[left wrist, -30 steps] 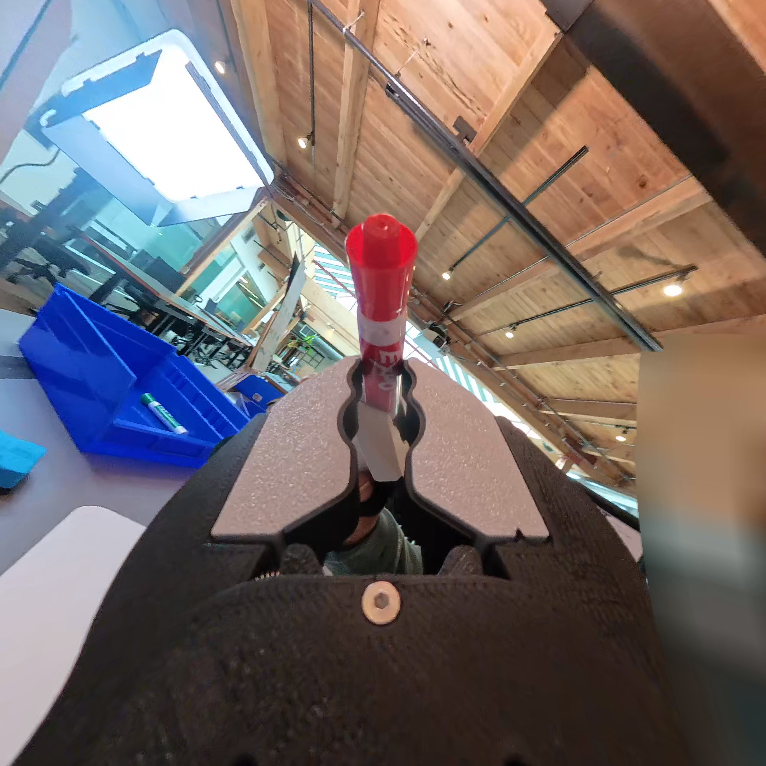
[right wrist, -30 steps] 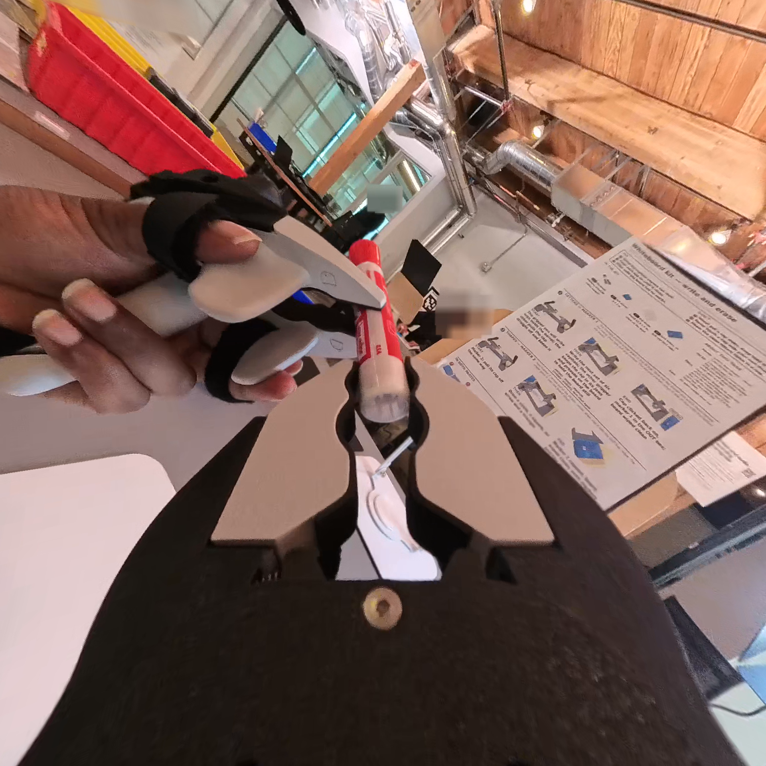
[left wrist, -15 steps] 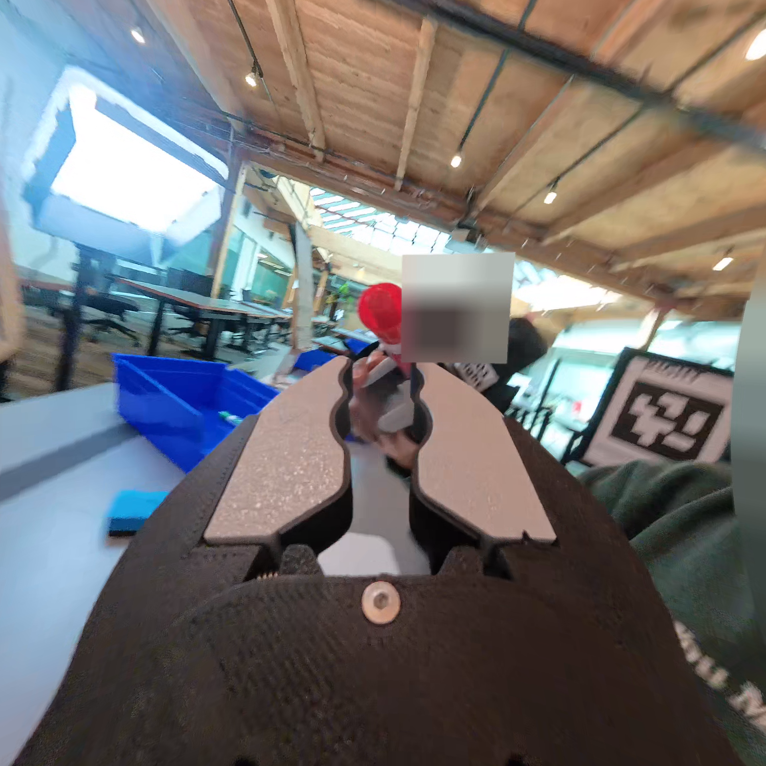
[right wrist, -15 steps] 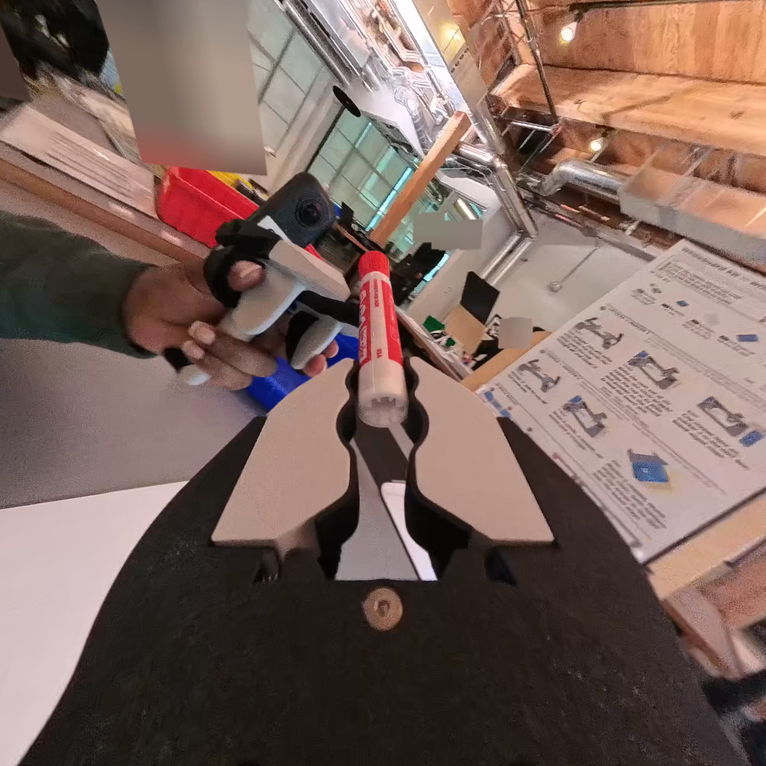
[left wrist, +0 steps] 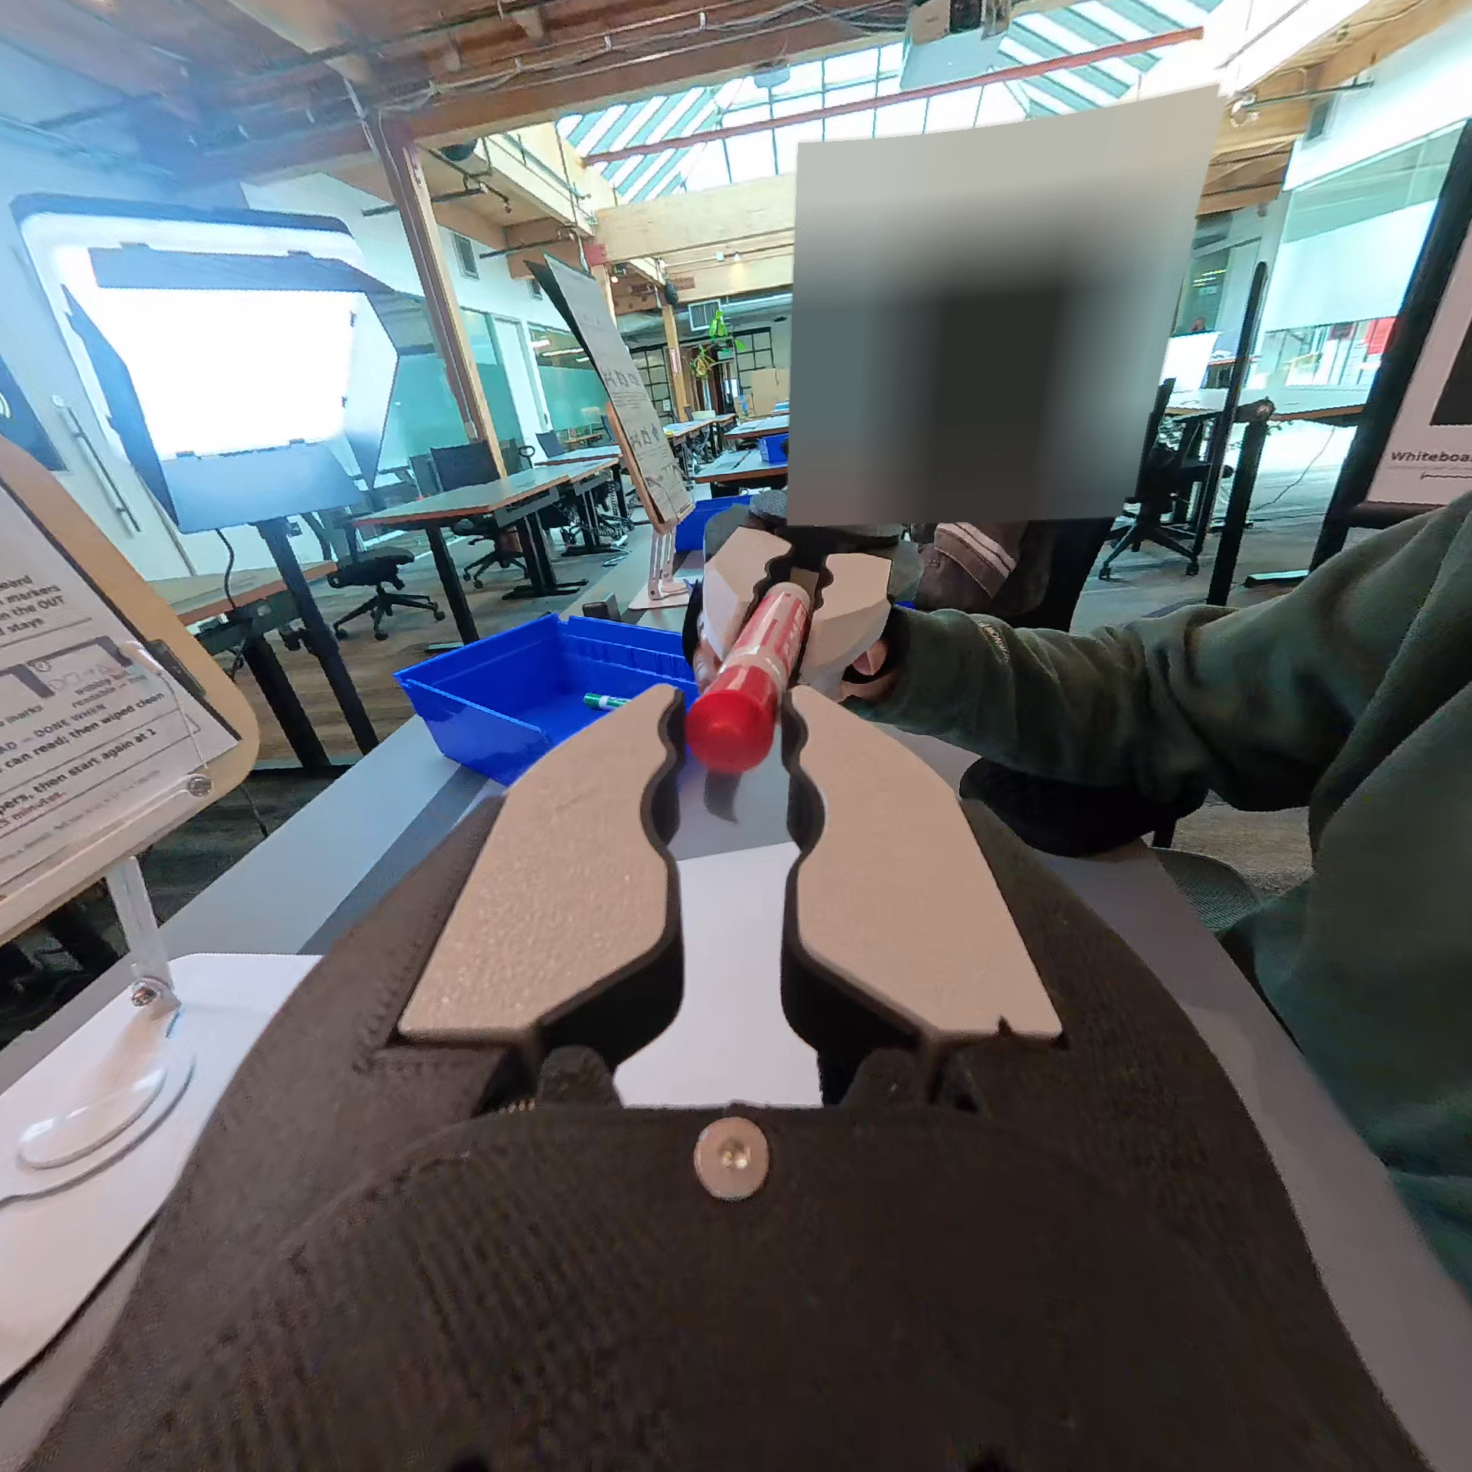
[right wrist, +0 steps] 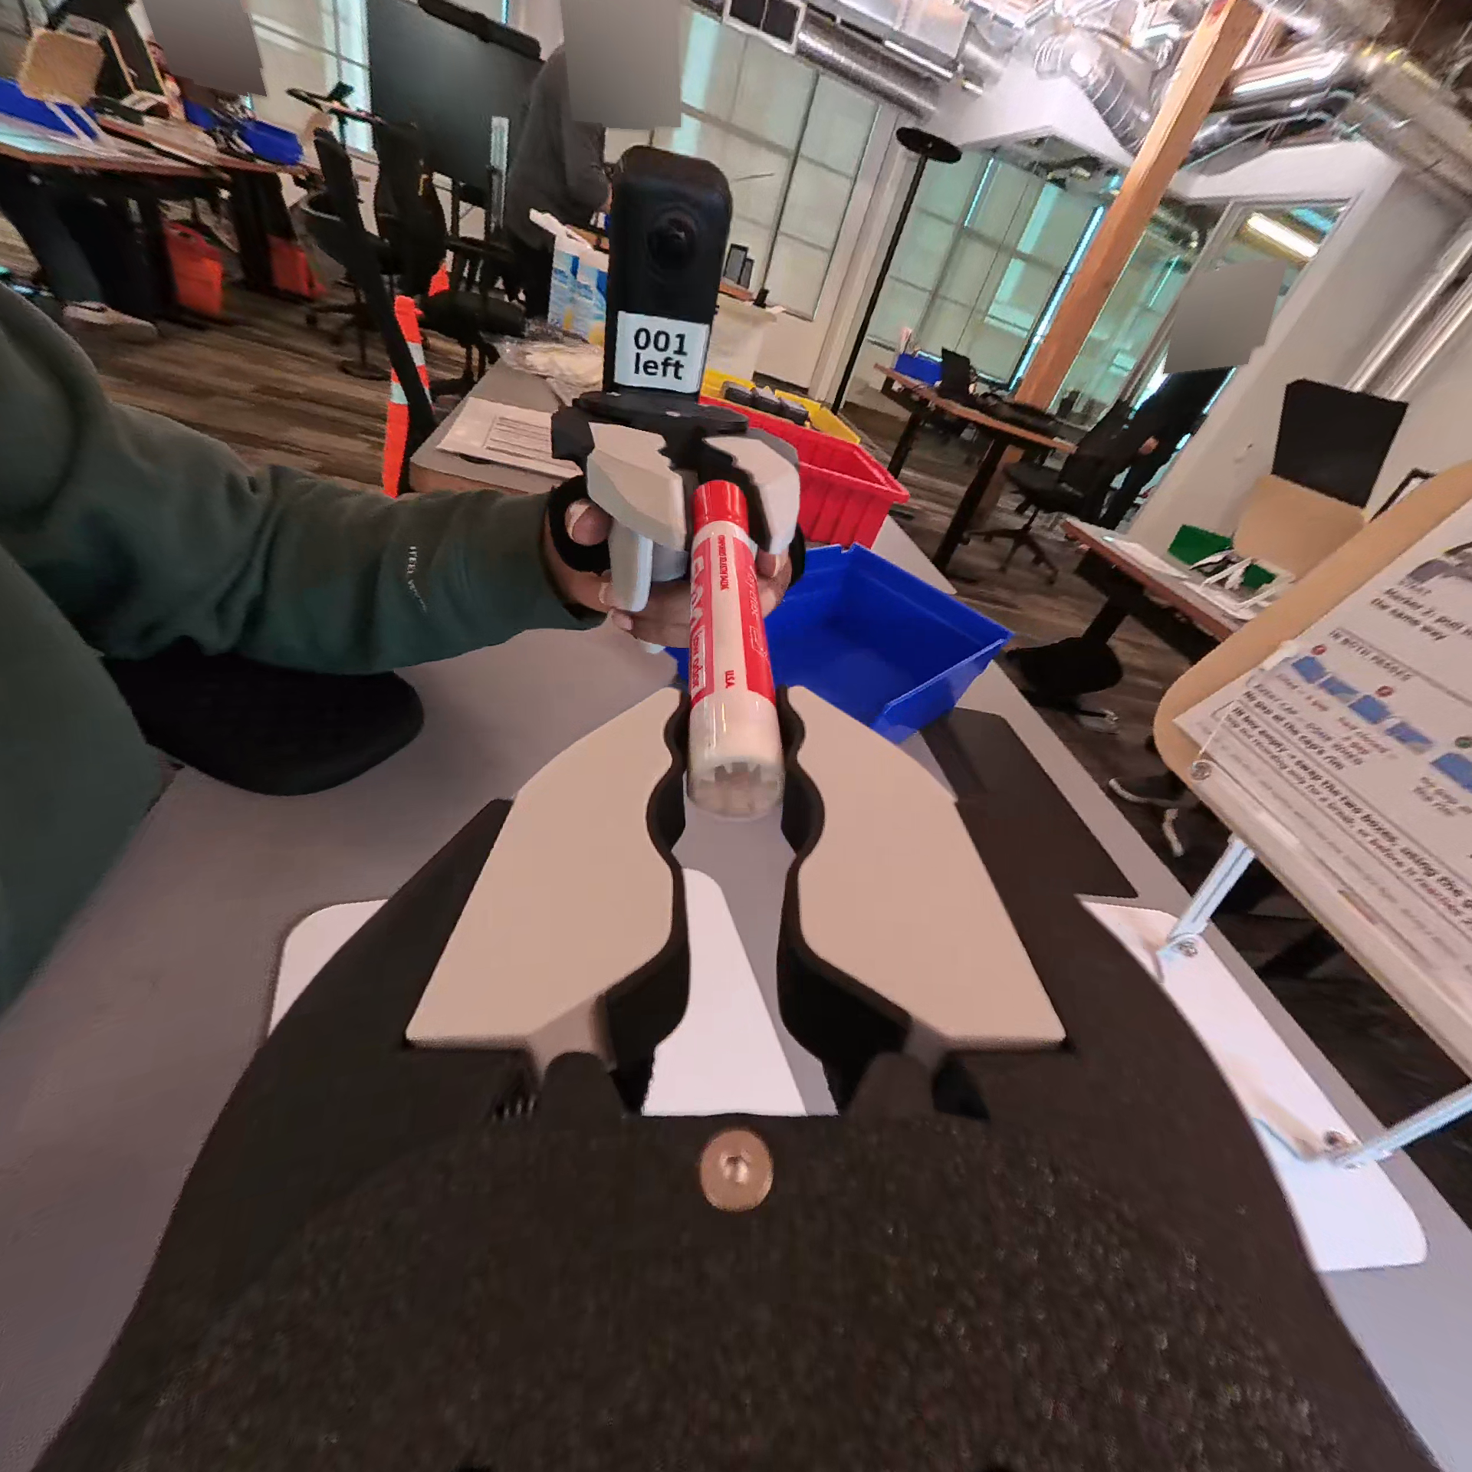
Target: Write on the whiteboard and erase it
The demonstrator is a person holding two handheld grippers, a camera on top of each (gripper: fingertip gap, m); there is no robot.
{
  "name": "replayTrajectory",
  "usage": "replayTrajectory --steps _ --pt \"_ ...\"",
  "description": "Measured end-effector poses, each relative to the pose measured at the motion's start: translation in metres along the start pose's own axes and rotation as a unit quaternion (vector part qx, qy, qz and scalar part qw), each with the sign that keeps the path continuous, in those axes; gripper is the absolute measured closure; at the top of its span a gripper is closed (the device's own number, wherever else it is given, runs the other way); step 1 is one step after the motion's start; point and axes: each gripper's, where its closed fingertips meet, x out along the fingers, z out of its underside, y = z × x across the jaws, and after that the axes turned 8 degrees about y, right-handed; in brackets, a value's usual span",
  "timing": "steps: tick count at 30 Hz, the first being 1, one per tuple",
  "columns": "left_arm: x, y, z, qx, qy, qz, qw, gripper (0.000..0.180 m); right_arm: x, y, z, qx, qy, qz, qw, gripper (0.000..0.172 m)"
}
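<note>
Swung down from ceiling-pointing to level w/ worktop (left wrist: 446,804); both tongs now face each other. Right tongs (right wrist: 734,745) clamped on white barrel end of red marker (right wrist: 729,637); left tongs (left wrist: 730,737) narrow around red cap (left wrist: 729,729), contact w/ cap unclear. Step: uncapping, pre-writing. Next, probably: squeeze cap, pull straight apart along marker axis. Whiteboard (right wrist: 721,996) flat below, between tongs. Blue bin (left wrist: 510,701) w/ green marker (left wrist: 605,702) just beyond; instruction stand (right wrist: 1314,796) near right side, could crowd pull.
</note>
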Motion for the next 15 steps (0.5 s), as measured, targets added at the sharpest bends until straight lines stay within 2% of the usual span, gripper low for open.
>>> replayTrajectory --steps 8,15 --pt "-0.003 -0.003 0.011 -0.032 -0.025 0.006 0.999 0.16 0.001 0.001 0.008 -0.005 -0.015 0.01 1.0 0.151" --pt "0.002 0.002 0.026 -0.164 0.001 0.06 0.985 0.16 0.015 -0.009 0.009 -0.093 -0.038 0.025 0.995 0.144"
